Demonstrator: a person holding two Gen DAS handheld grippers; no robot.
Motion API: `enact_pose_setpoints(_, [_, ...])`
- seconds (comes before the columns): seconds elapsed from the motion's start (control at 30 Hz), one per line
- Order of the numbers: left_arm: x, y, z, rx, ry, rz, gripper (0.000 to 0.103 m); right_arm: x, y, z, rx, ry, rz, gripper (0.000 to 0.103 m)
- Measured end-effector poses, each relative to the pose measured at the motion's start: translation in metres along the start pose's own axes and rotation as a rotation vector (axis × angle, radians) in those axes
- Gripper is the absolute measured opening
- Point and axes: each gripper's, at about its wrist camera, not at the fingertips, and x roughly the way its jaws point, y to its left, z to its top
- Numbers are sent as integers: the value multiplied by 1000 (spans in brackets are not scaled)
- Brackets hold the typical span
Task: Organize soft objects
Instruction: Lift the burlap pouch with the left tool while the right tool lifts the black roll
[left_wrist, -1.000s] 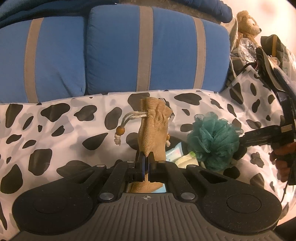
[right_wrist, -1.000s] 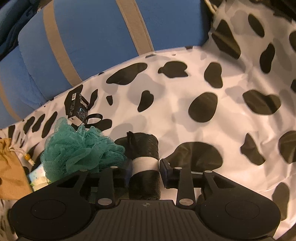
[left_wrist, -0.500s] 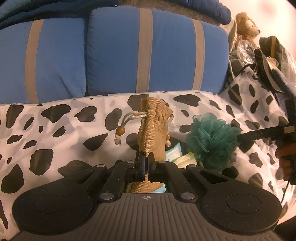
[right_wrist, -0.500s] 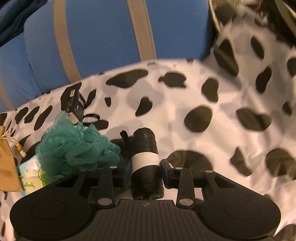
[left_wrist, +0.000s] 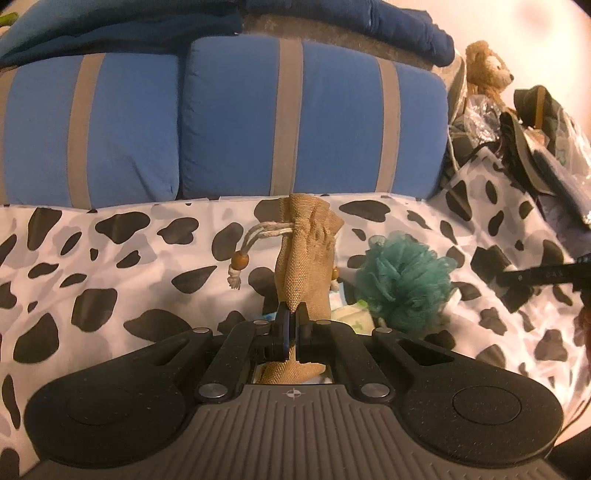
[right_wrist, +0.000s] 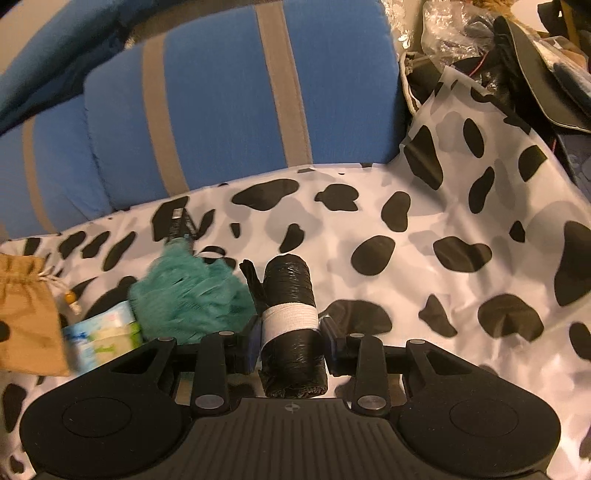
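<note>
Our left gripper (left_wrist: 291, 325) pinches the limp, light burlap drawstring pouch (left_wrist: 304, 258) at centre frame; our right gripper (right_wrist: 290, 341) clasps a squashy black bag roll (right_wrist: 290, 325) by its white band, lower centre.

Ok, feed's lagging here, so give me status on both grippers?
Left gripper shut on burlap pouch, held upright. Right gripper shut on black bag roll. Teal loofah right beside the roll, touching or not unclear.
</note>
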Motion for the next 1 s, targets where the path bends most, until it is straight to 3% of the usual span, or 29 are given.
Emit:
enact_pose_setpoints(0.4, [-43,-3,-19,-78,-28,-39,3,-57,21,-41,-35,-9,108,37])
enact_pose_setpoints(1.0, [-93,-10,-63,-165,17,-114,3,-104,54,-98,-79,32,228,37])
